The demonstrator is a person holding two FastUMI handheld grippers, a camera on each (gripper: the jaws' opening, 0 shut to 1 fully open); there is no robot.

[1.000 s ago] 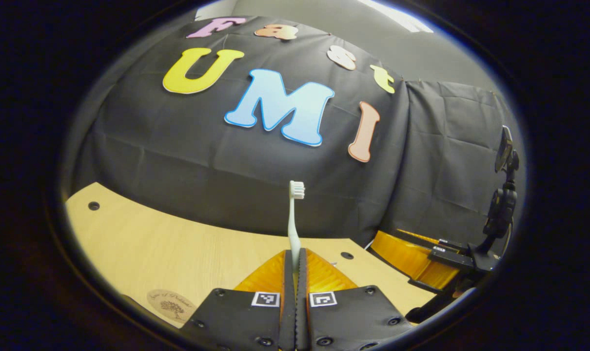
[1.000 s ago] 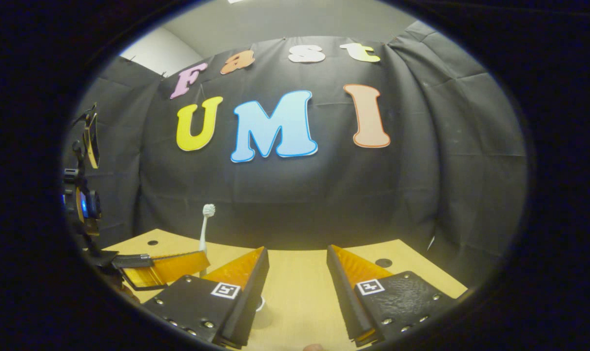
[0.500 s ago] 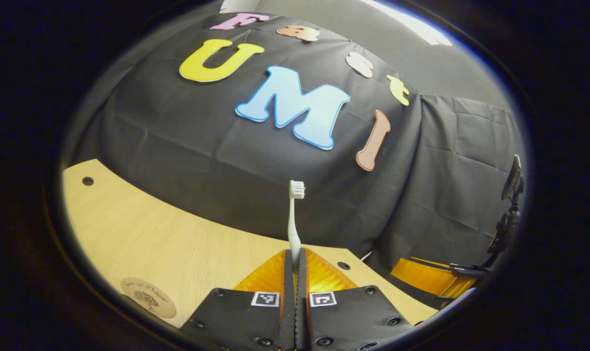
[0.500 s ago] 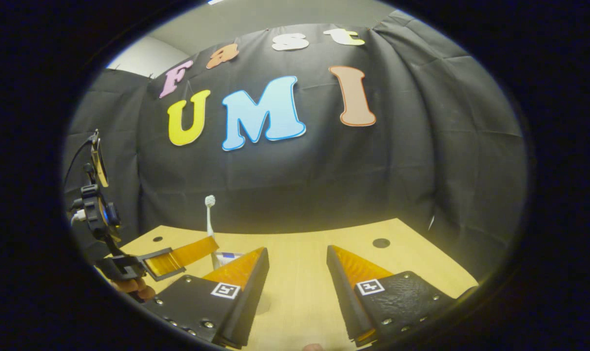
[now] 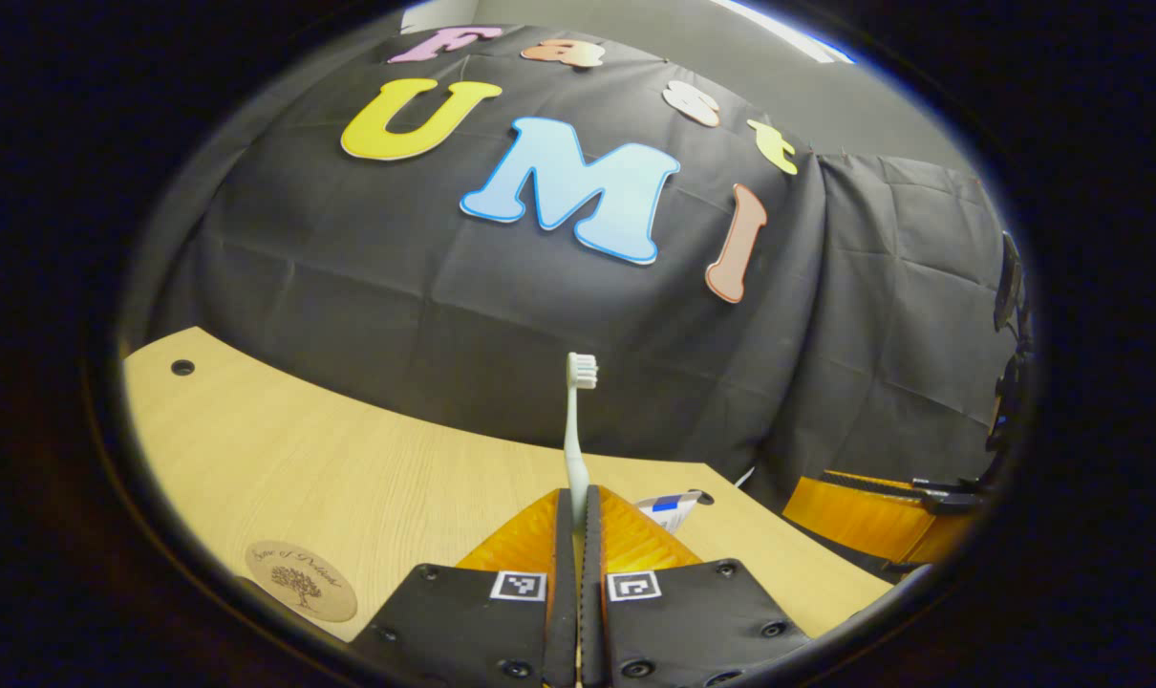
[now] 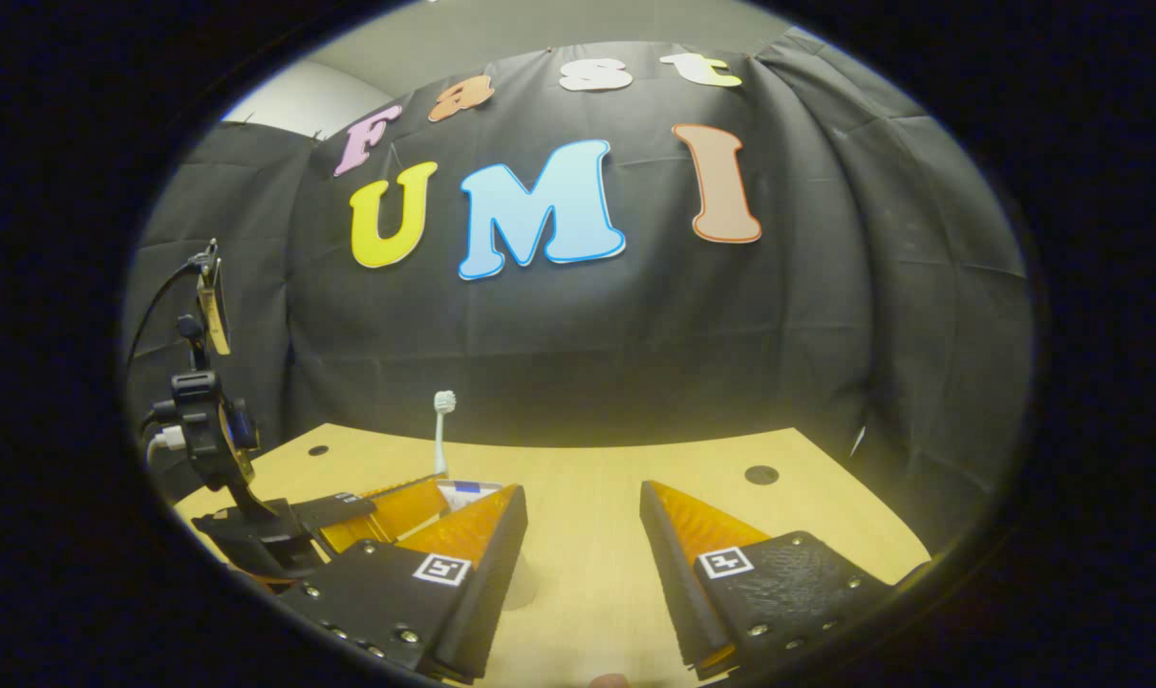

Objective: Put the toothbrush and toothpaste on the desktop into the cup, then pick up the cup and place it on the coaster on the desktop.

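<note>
A pale toothbrush [image 5: 574, 430] stands upright, bristles on top, with my left gripper [image 5: 576, 506] shut on its handle. In the right gripper view the same toothbrush [image 6: 440, 430] rises from the left gripper [image 6: 396, 502] at the left. The white and blue toothpaste [image 5: 672, 508] lies on the desktop just right of the left gripper's fingers; the toothpaste [image 6: 463, 492] also peeks out behind the right gripper's left finger. A round brown coaster [image 5: 301, 592] lies on the desk at the lower left. My right gripper [image 6: 583, 506] is open above the desk with nothing between its fingers.
The wooden desktop [image 5: 349, 478] has small round holes [image 5: 182, 367] near its back edge, one [image 6: 760, 474] at the right. Black cloth walls close the booth behind and at both sides. The other gripper [image 5: 874, 521] shows at the right of the left gripper view.
The left gripper, still holding the toothbrush, has drifted closer to the right gripper, and the toothpaste has come into the left gripper view. The right gripper stays open.
</note>
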